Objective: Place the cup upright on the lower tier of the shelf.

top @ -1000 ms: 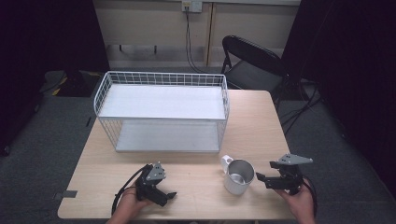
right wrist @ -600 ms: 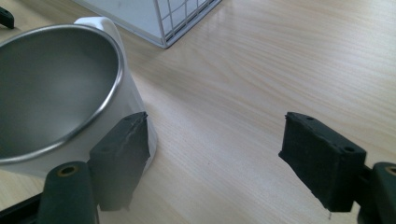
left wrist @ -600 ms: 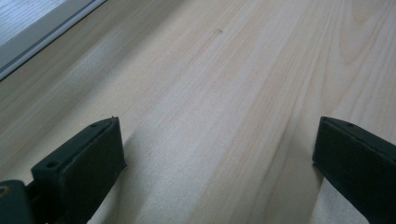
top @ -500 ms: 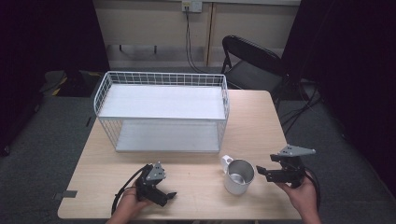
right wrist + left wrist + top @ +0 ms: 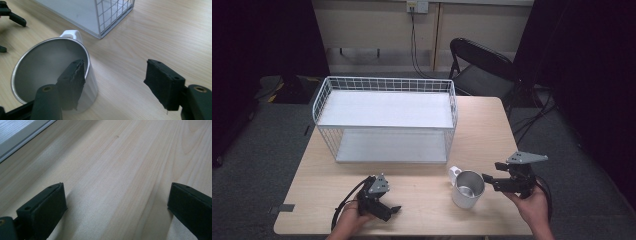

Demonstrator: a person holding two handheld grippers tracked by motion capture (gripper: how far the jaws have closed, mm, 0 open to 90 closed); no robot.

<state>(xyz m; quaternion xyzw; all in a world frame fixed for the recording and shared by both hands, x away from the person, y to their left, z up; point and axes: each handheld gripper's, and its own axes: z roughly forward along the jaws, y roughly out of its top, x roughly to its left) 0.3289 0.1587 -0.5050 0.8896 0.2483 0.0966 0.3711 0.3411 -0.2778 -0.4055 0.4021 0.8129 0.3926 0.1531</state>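
Observation:
A steel mug [image 5: 467, 189] with a white handle stands upright on the wooden table [image 5: 482, 130], near its front edge. My right gripper [image 5: 490, 181] hovers just right of the mug, tips pointing at it. In the right gripper view its jaws [image 5: 115, 66] stand open and have just been closing. One jaw hangs over the mug's [image 5: 47, 67] opening, the rim's near wall sits just inside the gap, and no pad presses on it. My left gripper [image 5: 391, 210] rests low on the table at front left, open [image 5: 116, 192] over bare wood.
A white wire basket [image 5: 384, 85] with two shelf boards fills the middle and back of the table; its corner [image 5: 100, 35] is just beyond the mug. A black folding chair [image 5: 482, 65] stands behind the table at the right.
My right gripper has risen off the table and edged toward the mug, with its jaws drawing a little closer. The left gripper and the mug have stayed put.

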